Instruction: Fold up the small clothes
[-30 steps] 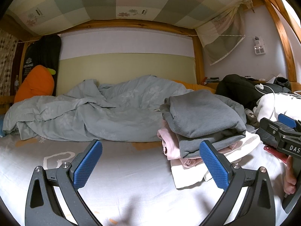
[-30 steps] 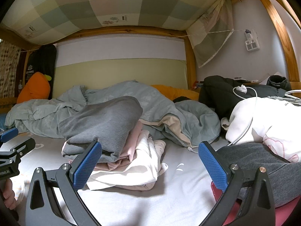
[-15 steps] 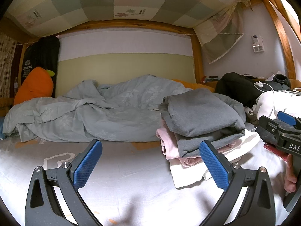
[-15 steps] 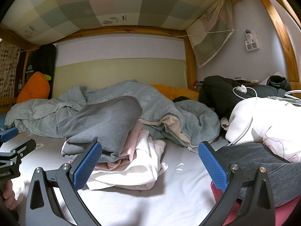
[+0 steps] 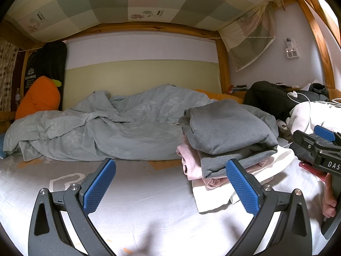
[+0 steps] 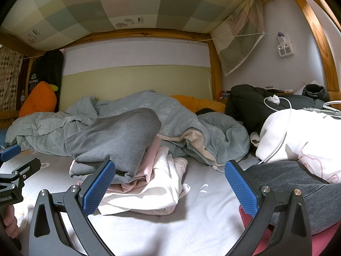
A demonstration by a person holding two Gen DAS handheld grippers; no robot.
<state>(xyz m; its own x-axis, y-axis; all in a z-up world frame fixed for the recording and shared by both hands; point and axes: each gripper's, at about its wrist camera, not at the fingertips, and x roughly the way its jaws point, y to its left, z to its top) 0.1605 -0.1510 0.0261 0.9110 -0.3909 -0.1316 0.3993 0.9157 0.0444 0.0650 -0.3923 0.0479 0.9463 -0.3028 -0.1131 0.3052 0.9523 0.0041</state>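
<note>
The pile of folded clothes point(image 5: 226, 140) sits on the white bed sheet point(image 5: 149, 202), gray top on it, just in front of the rumpled blue blanket point(image 5: 106, 128). The left gripper point(image 5: 170, 187) and right gripper point(image 6: 168, 187) are near the pile, both wide open and empty.

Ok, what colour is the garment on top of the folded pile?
Grey. The top garment lies over pink and white ones, clearest in the left wrist view.

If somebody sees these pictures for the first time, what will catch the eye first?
Probably the stack of folded clothes on the white sheet, with a grey garment on top. Behind it a rumpled grey-green duvet lies across the bed, and an orange cushion stands at the far left.
</note>
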